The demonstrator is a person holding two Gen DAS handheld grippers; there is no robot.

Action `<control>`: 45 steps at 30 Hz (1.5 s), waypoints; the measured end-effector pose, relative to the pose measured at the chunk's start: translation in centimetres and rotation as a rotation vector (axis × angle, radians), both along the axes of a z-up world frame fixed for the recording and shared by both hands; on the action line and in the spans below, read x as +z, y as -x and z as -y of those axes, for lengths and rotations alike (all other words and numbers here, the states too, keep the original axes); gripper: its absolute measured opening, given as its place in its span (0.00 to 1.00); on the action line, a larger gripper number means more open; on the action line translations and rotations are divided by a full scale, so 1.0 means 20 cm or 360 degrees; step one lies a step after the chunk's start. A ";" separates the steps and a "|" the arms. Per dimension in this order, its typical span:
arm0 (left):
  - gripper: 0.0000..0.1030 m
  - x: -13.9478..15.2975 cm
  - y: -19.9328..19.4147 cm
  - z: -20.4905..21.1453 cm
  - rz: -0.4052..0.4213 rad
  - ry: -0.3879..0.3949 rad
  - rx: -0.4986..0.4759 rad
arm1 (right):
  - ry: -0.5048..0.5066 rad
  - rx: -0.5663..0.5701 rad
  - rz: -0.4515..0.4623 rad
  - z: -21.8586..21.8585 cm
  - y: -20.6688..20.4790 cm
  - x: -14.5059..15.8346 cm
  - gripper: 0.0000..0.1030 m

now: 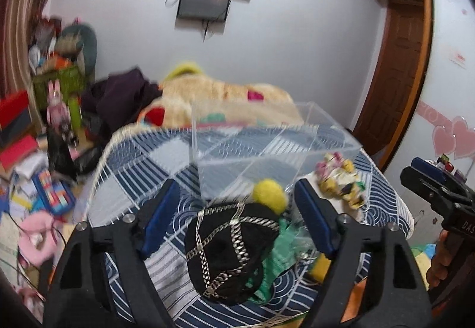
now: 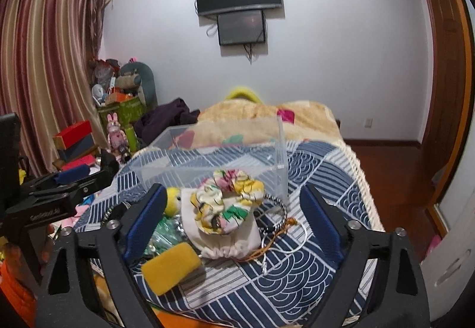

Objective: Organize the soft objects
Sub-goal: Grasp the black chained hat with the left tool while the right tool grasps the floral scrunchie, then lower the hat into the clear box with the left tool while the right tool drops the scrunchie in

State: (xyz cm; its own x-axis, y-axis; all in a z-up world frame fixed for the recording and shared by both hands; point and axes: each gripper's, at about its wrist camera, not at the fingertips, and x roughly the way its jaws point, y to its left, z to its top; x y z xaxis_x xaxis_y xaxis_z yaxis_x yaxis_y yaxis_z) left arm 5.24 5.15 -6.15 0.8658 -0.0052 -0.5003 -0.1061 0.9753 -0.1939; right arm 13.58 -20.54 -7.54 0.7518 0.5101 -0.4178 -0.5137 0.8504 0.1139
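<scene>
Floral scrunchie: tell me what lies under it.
The floral scrunchie rests on a white drawstring pouch, which lies on the blue patterned bedspread. Whatever the pouch holds is hidden.

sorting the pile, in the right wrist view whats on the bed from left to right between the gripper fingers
yellow pompom → yellow sponge block → floral scrunchie lying on the white drawstring pouch → thin bangles

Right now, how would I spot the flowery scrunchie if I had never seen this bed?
Find the clear plastic box on the blue patterned quilt. Just in front of it lies a small white drawstring pouch, and the scrunchie sits on top. It is the only ruffled fabric ring, printed yellow, pink and green.
</scene>
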 end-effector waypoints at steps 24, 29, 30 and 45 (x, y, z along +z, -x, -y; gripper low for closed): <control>0.17 -0.29 -0.12 0.02 -0.0256 0.0093 -0.0159 | -0.0009 0.0143 -0.0332 -0.10 -0.23 -0.21 0.29; 0.13 -0.23 -0.07 0.03 -0.0211 0.0048 -0.0138 | -0.0009 0.0116 -0.0267 -0.06 -0.19 -0.17 0.19; 0.13 -0.22 -0.06 0.02 -0.0199 0.0043 -0.0134 | -0.0012 0.0112 -0.0259 -0.05 -0.19 -0.16 0.18; 0.13 0.17 -0.02 -0.05 0.0127 0.0005 -0.0120 | -0.0103 0.0104 -0.0027 -0.02 -0.12 0.11 0.16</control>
